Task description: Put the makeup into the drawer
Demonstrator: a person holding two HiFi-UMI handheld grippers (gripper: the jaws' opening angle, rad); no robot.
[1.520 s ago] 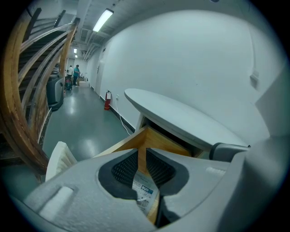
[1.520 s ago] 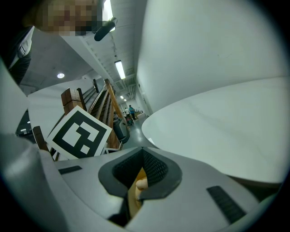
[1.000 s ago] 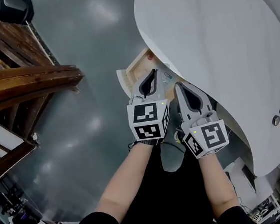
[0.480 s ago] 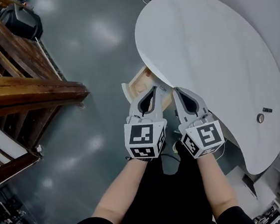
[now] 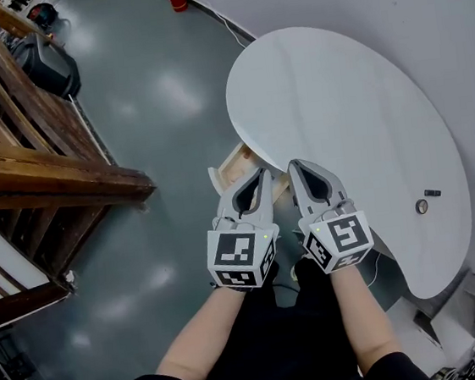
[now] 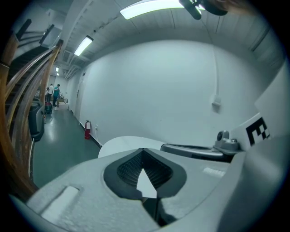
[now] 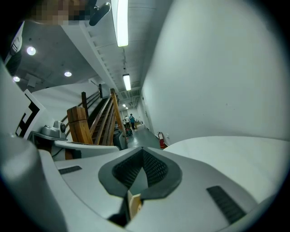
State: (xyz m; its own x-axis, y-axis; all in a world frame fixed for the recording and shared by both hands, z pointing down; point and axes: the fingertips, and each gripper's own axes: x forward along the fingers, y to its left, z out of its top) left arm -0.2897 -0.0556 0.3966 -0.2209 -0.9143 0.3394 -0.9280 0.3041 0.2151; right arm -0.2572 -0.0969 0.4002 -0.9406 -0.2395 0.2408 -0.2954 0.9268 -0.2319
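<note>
Head view. Both tools low and side by side at the near edge of the white table (image 5: 337, 88). On the left, the left gripper (image 5: 260, 174), shut at the tips, with nothing in it. Just beside it, the right gripper (image 5: 295, 167), shut too, also with nothing. Just past the tips, under the table's left edge, a pale wooden drawer (image 5: 232, 160), pulled out a little. Far off by the table's right edge, two small things (image 5: 426, 200), one round and one dark. Too small to name, but maybe the makeup. Not in the drawer, and well apart from both tools.

Left gripper view. Tips of the left gripper (image 6: 143, 153) pressed together, with only a bit of white table (image 6: 122, 141) seen through the gap behind them.

Right gripper view. Tips of the right gripper (image 7: 142, 152) closed the same way. Low in the gap, a bit of pale wood, likely the drawer (image 7: 134, 205).

Looks like the start: drawer partly open, nothing picked up. Next, probably: reach across to the right edge, open one tool wide, close softly on one small thing, and carry it back to the drawer. Maybe pull the drawer out more first.
</note>
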